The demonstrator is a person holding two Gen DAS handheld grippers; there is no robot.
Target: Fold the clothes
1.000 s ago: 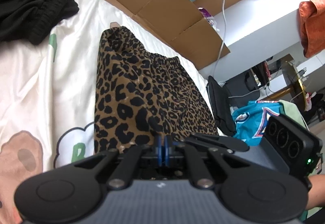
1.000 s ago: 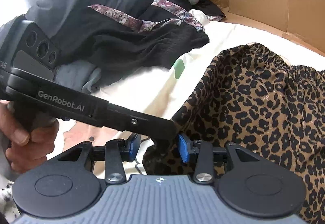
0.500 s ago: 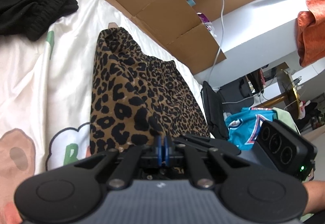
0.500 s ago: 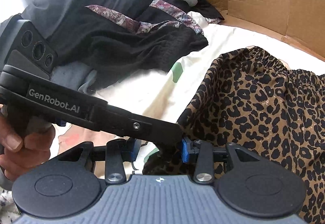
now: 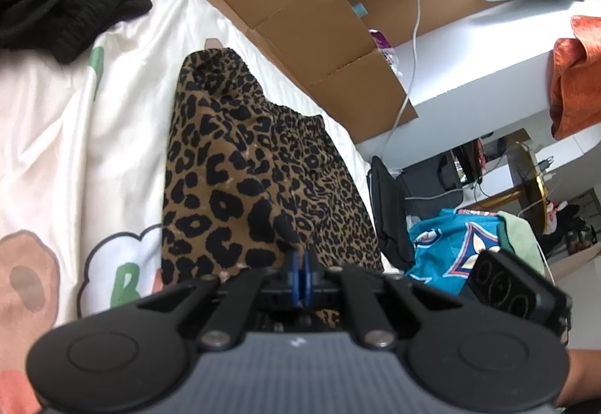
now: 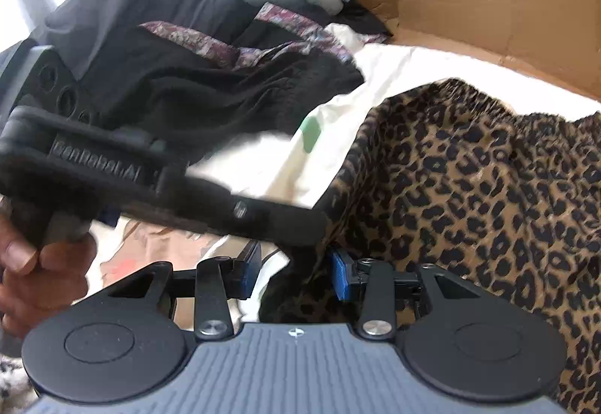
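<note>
A leopard-print garment (image 5: pixel 240 166) lies lengthwise on the white printed bed sheet (image 5: pixel 75 136), its elastic waistband at the far end. My left gripper (image 5: pixel 300 277) is shut, its blue pads pinching the near hem of the fabric. In the right wrist view the left gripper (image 6: pixel 311 226) crosses from the left, blurred, held by a hand (image 6: pixel 33 264), with its tip on the edge of the leopard-print garment (image 6: pixel 488 196). My right gripper (image 6: pixel 295 275) is open, and its blue pads (image 6: pixel 340 275) straddle the near corner of the fabric just under that tip.
A heap of dark clothes (image 6: pixel 180 50) fills the far left of the bed; the same heap of clothes (image 5: pixel 56 1) shows in the left wrist view. Cardboard (image 5: pixel 300 12) lines the far side of the bed. A teal jersey (image 5: pixel 450 245) and a white desk (image 5: pixel 488 50) stand beyond the right edge.
The left gripper has shifted slightly up with the hem still pinched and is now motion-blurred in the right wrist view. The right gripper's pads stay apart.
</note>
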